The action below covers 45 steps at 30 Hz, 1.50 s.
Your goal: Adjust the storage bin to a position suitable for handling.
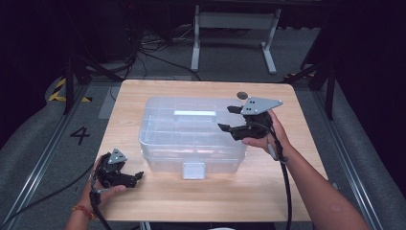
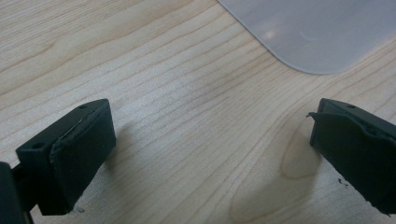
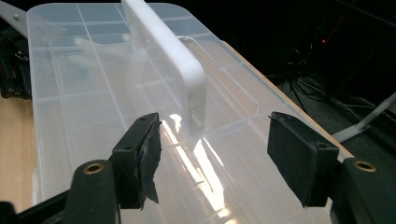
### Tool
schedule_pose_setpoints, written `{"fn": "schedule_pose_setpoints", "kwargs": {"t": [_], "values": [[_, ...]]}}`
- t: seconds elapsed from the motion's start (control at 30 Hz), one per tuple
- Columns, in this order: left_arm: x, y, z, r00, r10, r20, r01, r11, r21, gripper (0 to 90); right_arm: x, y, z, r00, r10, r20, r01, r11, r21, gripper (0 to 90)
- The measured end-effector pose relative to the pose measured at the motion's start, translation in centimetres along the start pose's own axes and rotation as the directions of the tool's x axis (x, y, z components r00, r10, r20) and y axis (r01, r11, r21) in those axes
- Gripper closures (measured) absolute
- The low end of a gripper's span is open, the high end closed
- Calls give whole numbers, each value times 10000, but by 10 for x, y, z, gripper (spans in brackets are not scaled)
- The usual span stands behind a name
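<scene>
Glossy translucent plastic box [image 1: 191, 134], matt pale wood table [image 1: 297, 182], matt black hand-held gripper pads [image 3: 299, 158]

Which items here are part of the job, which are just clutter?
In play:
- clear plastic organizer box, its white handle
- right tongs, open over the lid
- left tongs, open, resting on table

Lying about:
- dark round disc at table's far edge

The clear organizer box [image 2: 308, 32] is cut off by the left gripper view's top edge; the small dark disc [image 1: 242, 96] on the worktop [image 1: 297, 158] stays unidentifiable.
</scene>
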State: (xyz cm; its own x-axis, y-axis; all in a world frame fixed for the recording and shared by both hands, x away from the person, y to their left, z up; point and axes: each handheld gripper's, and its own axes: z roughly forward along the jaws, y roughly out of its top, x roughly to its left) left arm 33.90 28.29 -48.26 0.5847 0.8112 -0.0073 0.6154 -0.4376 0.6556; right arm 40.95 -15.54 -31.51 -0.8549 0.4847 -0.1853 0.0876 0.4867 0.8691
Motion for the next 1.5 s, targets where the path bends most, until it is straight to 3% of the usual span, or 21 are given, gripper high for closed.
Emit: {"fn": "schedule_pose_setpoints", "kwargs": {"t": [0.4,0.73,0.93,1.2,1.27,1.5], "values": [[0,0,0,10000,7,-12,-7,10000,16,6,-1,8,9,9998,-59,-199,61,9999,97,415],[0,0,0,10000,3,-3,-3,10000,-1,6,4,14,16,9978,-316,-586,330,9992,229,530],[0,0,0,10000,3,-10,-3,10000,15,6,8,19,22,9972,-576,-473,605,9962,618,614],[0,0,0,10000,-4,-2,4,10000,-4,6,7,24,24,9981,-448,-430,482,9955,811,729],[0,0,0,10000,-1,-11,1,10000,13,6,7,25,24,9992,-207,-351,232,9971,720,747],[0,-1,-2,9999,-58,-138,57,10000,-76,27,9,26,25,9993,-328,-160,339,9969,714,751]]}}
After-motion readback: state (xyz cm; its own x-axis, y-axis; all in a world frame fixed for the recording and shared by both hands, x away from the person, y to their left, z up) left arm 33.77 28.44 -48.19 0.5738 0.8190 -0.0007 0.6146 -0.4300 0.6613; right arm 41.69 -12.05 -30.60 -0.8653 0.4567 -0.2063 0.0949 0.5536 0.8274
